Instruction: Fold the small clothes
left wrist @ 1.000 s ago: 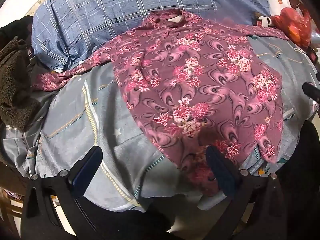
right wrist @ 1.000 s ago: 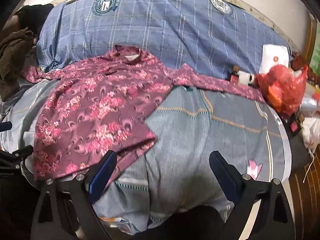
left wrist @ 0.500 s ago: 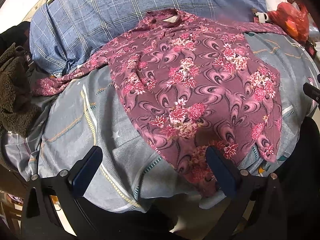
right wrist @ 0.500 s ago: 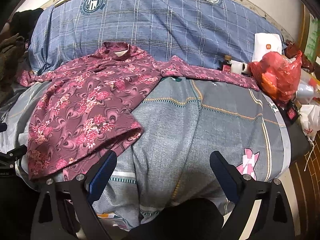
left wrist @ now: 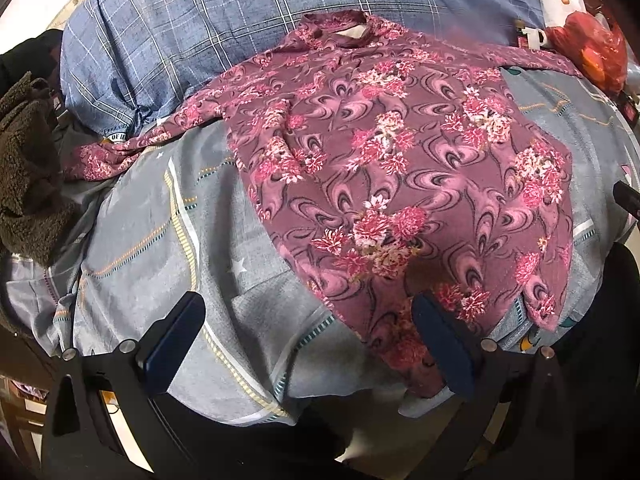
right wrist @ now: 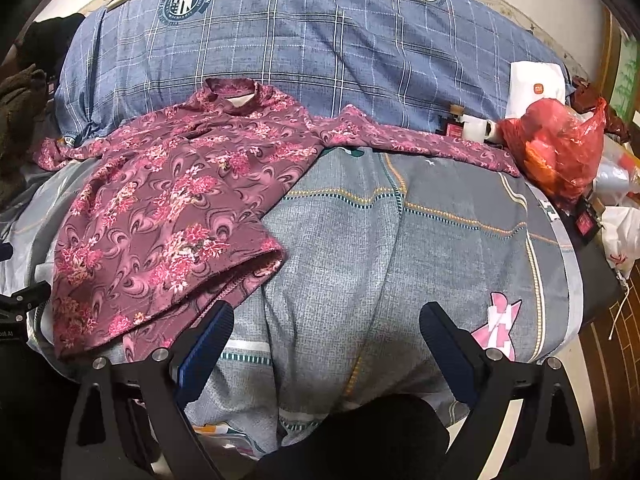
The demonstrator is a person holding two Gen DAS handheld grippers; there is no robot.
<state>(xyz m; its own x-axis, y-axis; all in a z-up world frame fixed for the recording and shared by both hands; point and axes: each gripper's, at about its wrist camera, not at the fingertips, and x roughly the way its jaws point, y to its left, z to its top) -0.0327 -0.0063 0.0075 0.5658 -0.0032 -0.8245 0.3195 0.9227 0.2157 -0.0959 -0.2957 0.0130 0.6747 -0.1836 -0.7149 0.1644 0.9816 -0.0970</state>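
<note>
Maroon floral long-sleeved top (left wrist: pixel 400 168) lay spread flat on the grey bedsheet (right wrist: pixel 400 248), collar up against the blue plaid quilt (right wrist: pixel 312 40) with its "STARS" crest. White box (right wrist: pixel 536 88) carried an orange "mi" logo beside a red plastic bag (right wrist: pixel 556 148). Left gripper (left wrist: pixel 308 336) gaped wide and empty, right pad over the hem. Right gripper (right wrist: pixel 326 340) equally spread, hem corner by its left pad.

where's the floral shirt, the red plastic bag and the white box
floral shirt (left wrist: pixel 400 184), left wrist view, middle of its front panel
red plastic bag (right wrist: pixel 556 152), right wrist view, bulging middle
white box (right wrist: pixel 536 86), right wrist view, face near the orange logo
</note>
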